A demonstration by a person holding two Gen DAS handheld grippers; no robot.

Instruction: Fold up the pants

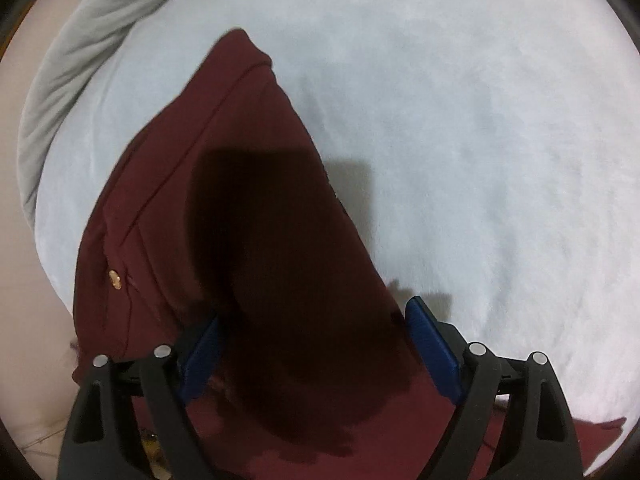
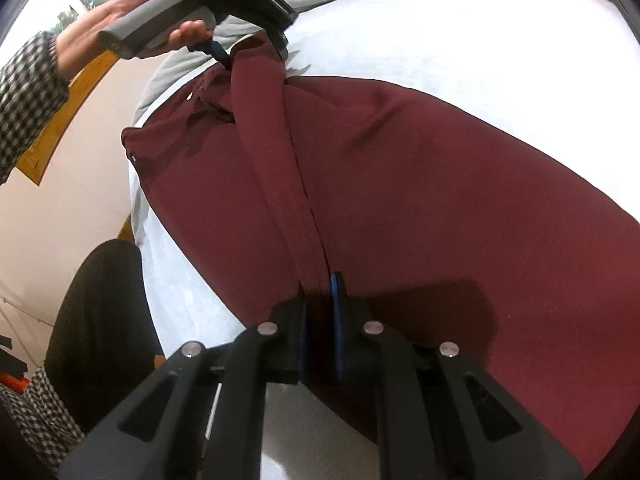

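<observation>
Maroon pants [image 1: 224,184] lie on a white fleece cover [image 1: 460,140], with a brass button [image 1: 115,279] near the waist. My left gripper [image 1: 316,320] is open, its blue pads either side of the fabric by the waistband. In the right wrist view the pants [image 2: 420,184] stretch away, and the left gripper [image 2: 256,50] shows at their far end, held by a hand. My right gripper [image 2: 320,292] is shut on a raised fold of the pants where the two legs meet.
A grey blanket [image 1: 80,40] is bunched along the far left edge of the cover. The person's dark trousers [image 2: 100,320] and checked sleeve [image 2: 28,92] stand at the left. Pale floor [image 2: 72,184] lies beyond the edge.
</observation>
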